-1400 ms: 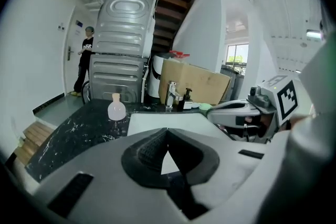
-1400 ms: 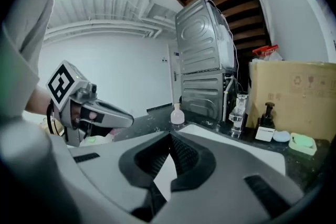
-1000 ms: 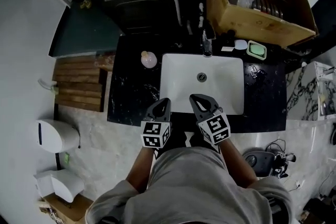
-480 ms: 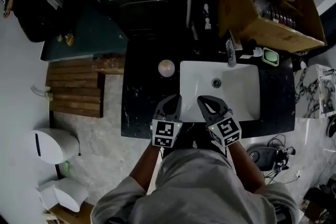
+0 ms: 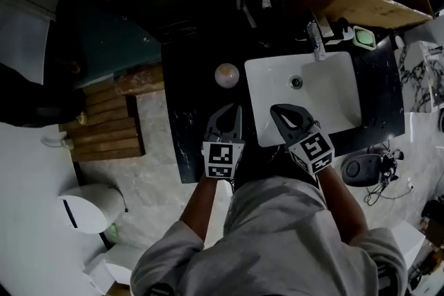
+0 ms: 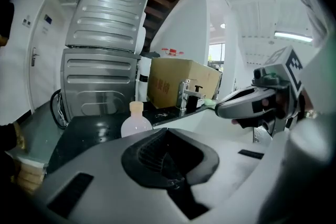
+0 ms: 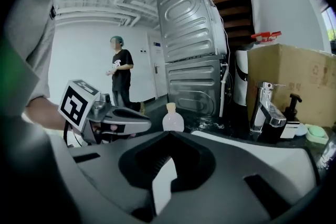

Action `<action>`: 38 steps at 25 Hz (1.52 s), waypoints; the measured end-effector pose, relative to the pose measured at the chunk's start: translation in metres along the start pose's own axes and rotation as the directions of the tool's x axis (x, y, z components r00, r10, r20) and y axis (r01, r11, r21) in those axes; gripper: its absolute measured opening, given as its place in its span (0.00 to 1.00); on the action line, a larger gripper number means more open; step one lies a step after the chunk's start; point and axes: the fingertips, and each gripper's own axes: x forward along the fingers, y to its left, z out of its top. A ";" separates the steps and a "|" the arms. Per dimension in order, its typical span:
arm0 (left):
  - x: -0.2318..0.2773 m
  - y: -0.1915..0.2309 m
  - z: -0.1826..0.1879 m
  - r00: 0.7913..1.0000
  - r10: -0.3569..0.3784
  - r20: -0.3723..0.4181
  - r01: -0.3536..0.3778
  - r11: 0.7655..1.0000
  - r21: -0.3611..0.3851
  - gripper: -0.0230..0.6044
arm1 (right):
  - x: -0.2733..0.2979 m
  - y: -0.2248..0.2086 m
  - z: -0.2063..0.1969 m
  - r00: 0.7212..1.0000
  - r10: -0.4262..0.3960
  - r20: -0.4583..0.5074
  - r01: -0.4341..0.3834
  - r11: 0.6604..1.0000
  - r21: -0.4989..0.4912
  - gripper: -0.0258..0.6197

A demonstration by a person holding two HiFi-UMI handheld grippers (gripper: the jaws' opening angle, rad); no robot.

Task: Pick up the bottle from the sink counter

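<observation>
Reaching for the bottle (image 5: 227, 75) calls for opening up first: my left tongs (image 5: 232, 113) are clenched tight on nothing, and my right tongs (image 5: 280, 111) look clenched and empty too. The bottle stands upright on the dark counter (image 5: 186, 111), just left of the sink (image 5: 340, 100), ahead of the left tongs and apart from them. I'd spread the left pair, then close on the body below the neck. Its base hides behind my own tongs; from above it is only a pale disc.
</observation>
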 end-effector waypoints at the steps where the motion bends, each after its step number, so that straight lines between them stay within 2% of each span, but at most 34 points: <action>1: 0.000 0.002 0.002 1.000 -0.007 0.018 0.007 1.000 0.005 0.06 | 0.002 0.001 0.000 1.000 -0.004 0.001 0.004 1.000 0.012 0.05; 4: -0.001 0.010 0.015 0.992 -0.019 0.126 0.010 0.998 0.070 0.06 | 0.006 0.003 0.001 1.000 -0.017 0.017 0.016 0.998 0.066 0.05; 6: 0.000 0.019 0.022 0.981 0.009 0.196 -0.037 0.990 0.140 0.06 | 0.005 0.005 0.007 0.999 -0.031 0.034 0.028 0.997 0.068 0.05; 8: 0.004 0.033 0.024 0.972 0.054 0.227 -0.088 0.986 0.141 0.06 | 0.004 0.008 0.013 0.998 -0.039 0.041 0.038 0.999 0.038 0.05; 10: 0.009 0.046 0.021 0.971 0.089 0.223 -0.118 0.985 0.124 0.06 | 0.006 0.012 0.015 0.998 -0.041 0.042 0.039 0.998 0.042 0.05; 12: 0.015 0.052 0.017 0.972 0.091 0.216 -0.119 0.985 0.124 0.06 | 0.007 0.014 0.012 0.998 -0.047 0.040 0.044 0.996 0.075 0.05; 16: 0.019 0.054 0.015 0.977 0.077 0.201 -0.106 0.985 0.138 0.06 | 0.004 0.016 0.003 0.997 -0.075 0.011 0.074 0.995 0.068 0.05; 21: 0.023 0.051 0.022 0.969 0.025 0.248 -0.048 0.995 0.086 0.06 | 0.002 0.010 -0.001 0.996 -0.091 0.004 0.090 0.992 0.087 0.05; 27: 0.026 0.062 0.023 0.971 0.023 0.239 -0.046 0.995 0.091 0.07 | 0.001 0.015 -0.003 0.996 -0.089 -0.013 0.090 0.992 0.089 0.05; 31: 0.034 0.067 0.017 0.986 -0.005 0.168 -0.015 0.993 0.120 0.19 | -0.001 0.019 -0.001 0.997 -0.078 -0.023 0.079 0.994 0.071 0.05; 35: 0.036 0.061 0.021 0.980 -0.074 0.184 0.049 0.990 0.133 0.25 | -0.004 0.016 -0.005 0.996 -0.086 -0.032 0.088 0.993 0.082 0.05; 38: 0.043 0.061 0.022 0.972 -0.115 0.204 0.100 0.991 0.084 0.32 | -0.005 0.013 -0.006 0.995 -0.091 -0.035 0.093 0.992 0.085 0.05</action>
